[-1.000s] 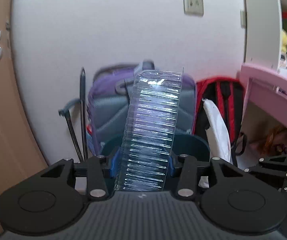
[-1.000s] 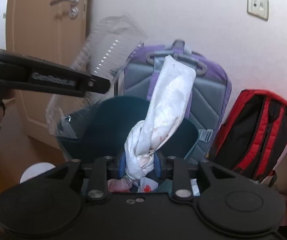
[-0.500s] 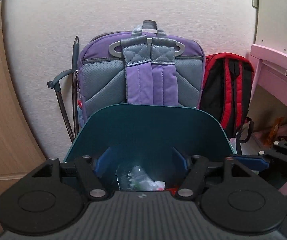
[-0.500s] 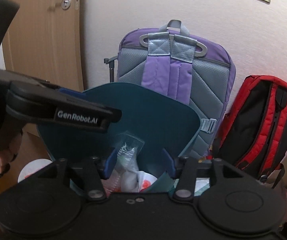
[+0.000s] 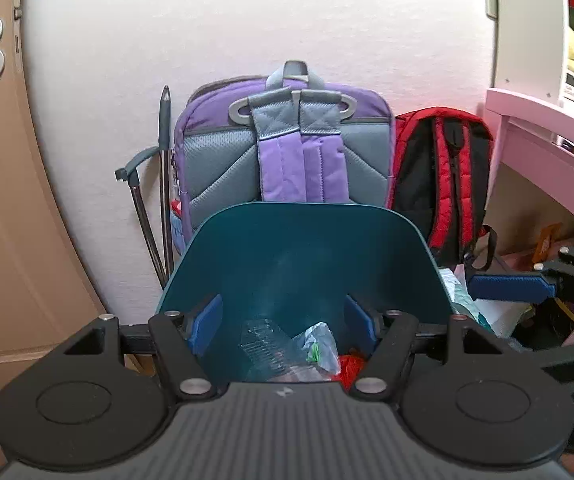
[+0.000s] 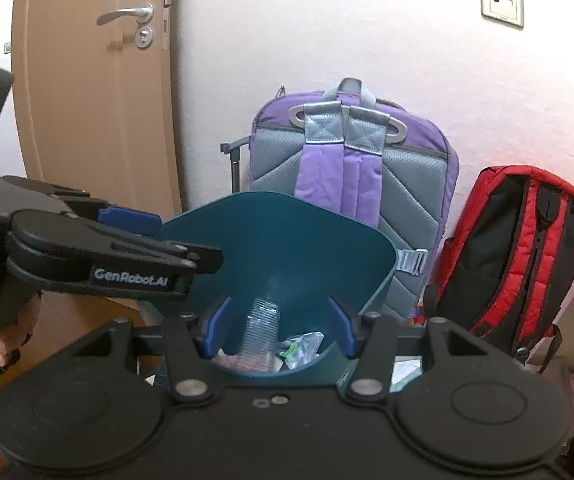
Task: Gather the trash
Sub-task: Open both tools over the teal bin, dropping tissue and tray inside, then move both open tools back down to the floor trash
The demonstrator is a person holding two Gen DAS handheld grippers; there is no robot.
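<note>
Since the earlier frames we have released both items: each claw, left claw [image 5: 285, 322] and right claw [image 6: 279, 326], stands open and empty. Plastic tray [image 6: 263, 326] lies inside the bin [image 5: 307, 240] at 12 o'clock. Next: locate remaining trash.

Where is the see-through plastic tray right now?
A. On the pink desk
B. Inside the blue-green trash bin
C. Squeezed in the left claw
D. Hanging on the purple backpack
B. The clear plastic tray lies down inside the teal trash bin with other wrappers, and both the left claw and the right claw are open with nothing between their pads.
</note>
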